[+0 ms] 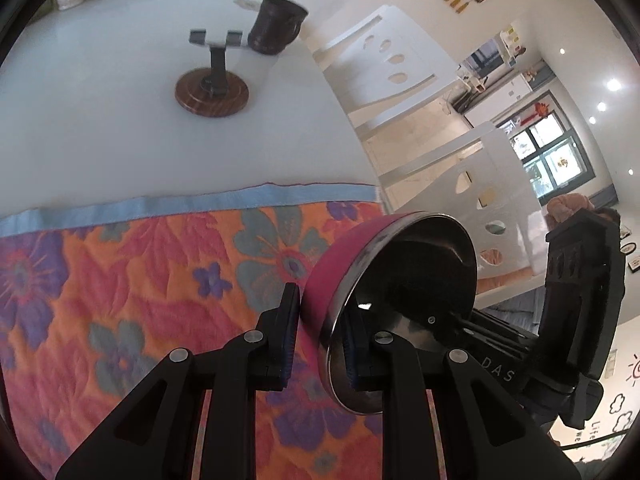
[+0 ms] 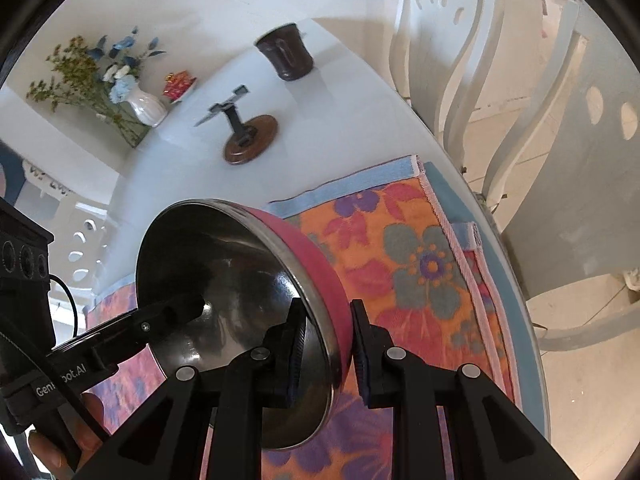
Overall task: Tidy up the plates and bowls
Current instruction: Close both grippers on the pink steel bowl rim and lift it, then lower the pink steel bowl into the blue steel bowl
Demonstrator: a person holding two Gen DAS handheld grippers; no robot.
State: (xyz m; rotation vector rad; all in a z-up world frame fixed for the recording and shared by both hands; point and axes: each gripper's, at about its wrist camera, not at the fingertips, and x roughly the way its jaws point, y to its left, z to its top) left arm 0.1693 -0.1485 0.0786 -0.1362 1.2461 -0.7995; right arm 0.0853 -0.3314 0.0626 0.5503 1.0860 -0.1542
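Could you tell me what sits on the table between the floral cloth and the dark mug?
A phone stand on a round wooden base sits there, on the white table between the floral cloth and the dark mug; both wrist views show it.

bowl above cloth, mug behind stand

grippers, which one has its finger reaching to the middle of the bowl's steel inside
The left gripper: in the right wrist view its finger reaches the centre of the pink bowl. The right gripper only pinches the rim.
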